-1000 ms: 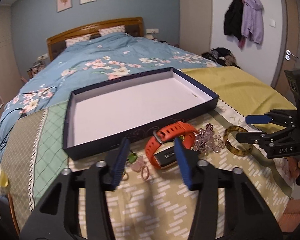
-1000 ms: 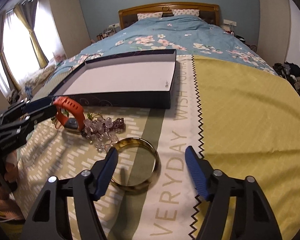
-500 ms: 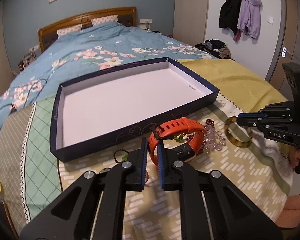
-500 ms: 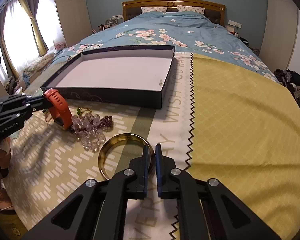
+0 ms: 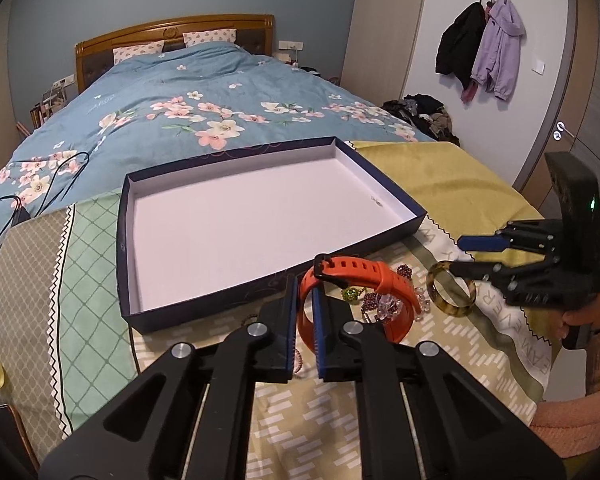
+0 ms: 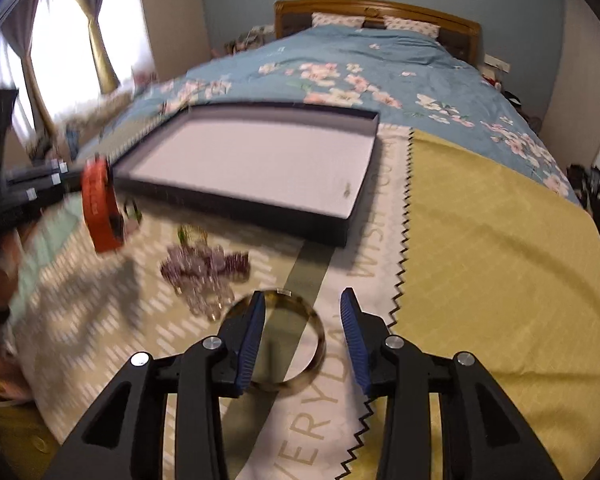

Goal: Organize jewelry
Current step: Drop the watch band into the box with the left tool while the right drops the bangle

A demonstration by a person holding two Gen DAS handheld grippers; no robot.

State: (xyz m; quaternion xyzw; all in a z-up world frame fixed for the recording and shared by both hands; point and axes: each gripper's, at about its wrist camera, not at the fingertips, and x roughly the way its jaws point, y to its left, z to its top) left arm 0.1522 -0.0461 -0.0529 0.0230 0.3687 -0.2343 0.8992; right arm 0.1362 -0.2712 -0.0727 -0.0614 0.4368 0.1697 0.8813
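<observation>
In the left wrist view, the left tongs (image 5: pixel 304 322) are clamping the strap of the orange watch (image 5: pixel 374 292), which is sitting just in front of the near wall of the dark-rimmed box (image 5: pixel 260 284). The box is lying on the patterned cloth (image 5: pixel 340 408) spread over the bed. Beside the watch, a cluster of beads (image 5: pixel 384 306) is resting on the cloth, and farther right the amber bangle (image 5: pixel 452 294) is lying under the right tongs (image 5: pixel 466 256), whose fingers are standing apart.

In the right wrist view, which is blurred, the right tongs (image 6: pixel 302 334) are spreading wide over the amber bangle (image 6: pixel 296 340), one blue finger inside the ring and one outside, without gripping it. The orange watch (image 6: pixel 98 204) is hanging raised at the left, held by the left tongs (image 6: pixel 76 178).
</observation>
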